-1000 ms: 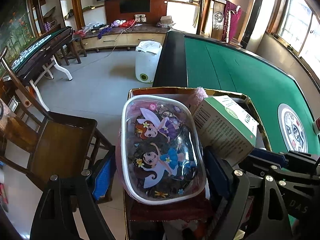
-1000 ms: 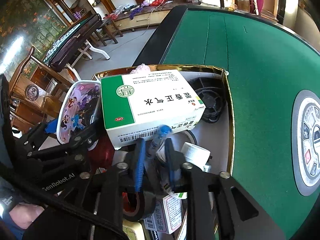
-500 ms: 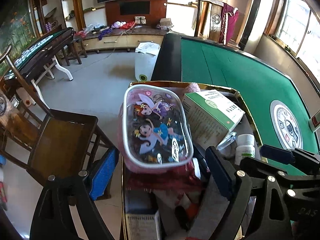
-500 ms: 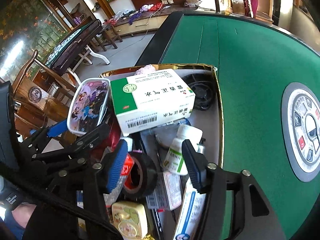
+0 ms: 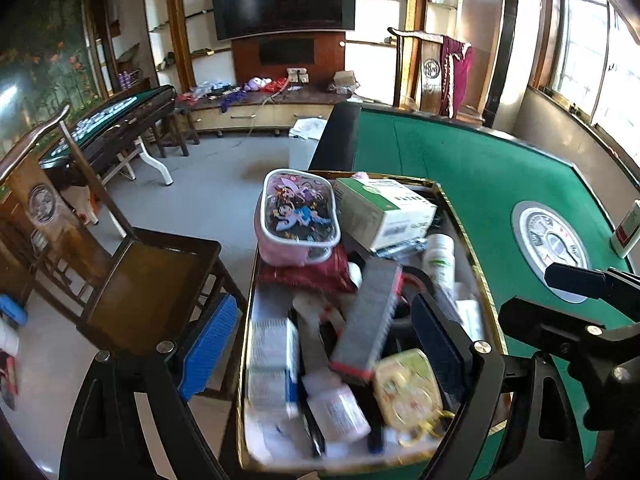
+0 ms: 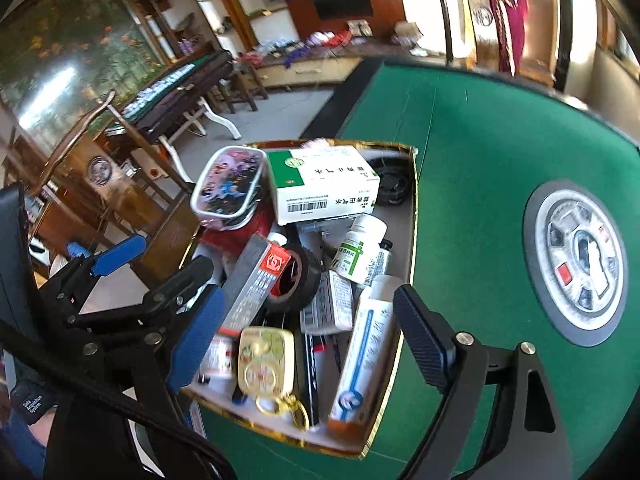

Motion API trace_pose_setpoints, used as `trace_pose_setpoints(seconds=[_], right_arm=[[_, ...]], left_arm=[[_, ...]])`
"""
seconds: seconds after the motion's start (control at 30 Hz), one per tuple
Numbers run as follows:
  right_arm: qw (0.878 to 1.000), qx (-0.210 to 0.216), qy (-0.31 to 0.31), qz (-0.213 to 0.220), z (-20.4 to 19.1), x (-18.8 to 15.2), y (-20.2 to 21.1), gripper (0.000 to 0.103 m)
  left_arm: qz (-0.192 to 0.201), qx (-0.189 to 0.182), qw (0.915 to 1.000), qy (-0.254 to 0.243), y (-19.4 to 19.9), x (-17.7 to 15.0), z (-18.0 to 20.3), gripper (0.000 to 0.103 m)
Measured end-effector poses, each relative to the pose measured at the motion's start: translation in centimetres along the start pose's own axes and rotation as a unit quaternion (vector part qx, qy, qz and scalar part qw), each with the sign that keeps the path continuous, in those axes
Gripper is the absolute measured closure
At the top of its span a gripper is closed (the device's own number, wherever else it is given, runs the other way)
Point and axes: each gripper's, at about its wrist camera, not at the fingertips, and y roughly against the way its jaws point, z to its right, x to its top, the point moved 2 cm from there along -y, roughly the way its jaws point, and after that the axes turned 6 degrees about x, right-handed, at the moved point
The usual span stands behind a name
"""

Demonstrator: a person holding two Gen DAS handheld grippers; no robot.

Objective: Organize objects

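A gold-rimmed box (image 5: 474,240) (image 6: 414,200) sits at the left edge of the green table, crammed with objects. Among them are a cartoon pencil case (image 5: 298,212) (image 6: 230,186), a green-and-white medicine box (image 5: 384,208) (image 6: 324,184), a white bottle (image 6: 360,252), a black tape roll (image 6: 296,276), a grey stick box with a red end (image 5: 368,320), a yellow tin (image 5: 408,392) (image 6: 266,360) and a white tube (image 6: 366,352). My left gripper (image 5: 320,344) hangs open above the box's near end. My right gripper (image 6: 308,340) is opening, its pads touching nothing.
A wooden chair (image 5: 152,280) stands left of the box, beside the table. The table's round control panel (image 5: 552,248) (image 6: 576,260) lies to the right, with a small white box (image 5: 626,232) past it. A second game table (image 5: 108,128) stands far left.
Both grippers have pulled back and up from the box, so more of its contents show. The right jaws, shut on a blue-tipped pen a second ago, have spread wide and left it behind.
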Motion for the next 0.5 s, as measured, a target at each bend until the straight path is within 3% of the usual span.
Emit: trace_pose_setpoints(seconds=[0.07,0.37,0.5], right_arm=[[1.000,0.006,0.014,0.010,-0.2,-0.8,1.4,0.000],[0.999,0.010,0.033,0.032,1.4,-4.3,5.2,0.000],[0.999,0.012,0.031,0.022,2.2,-4.9,5.4,0.000]], left_arm=[[0.010,0.014,0.9998,-0.006,1.4,-0.7,0.6,0.018],[0.038,0.046,0.9982,-0.010,5.8,-2.2,2.0,0.013],[0.022,0.098,0.9946,-0.026,6.6,-2.1,2.5,0.013]])
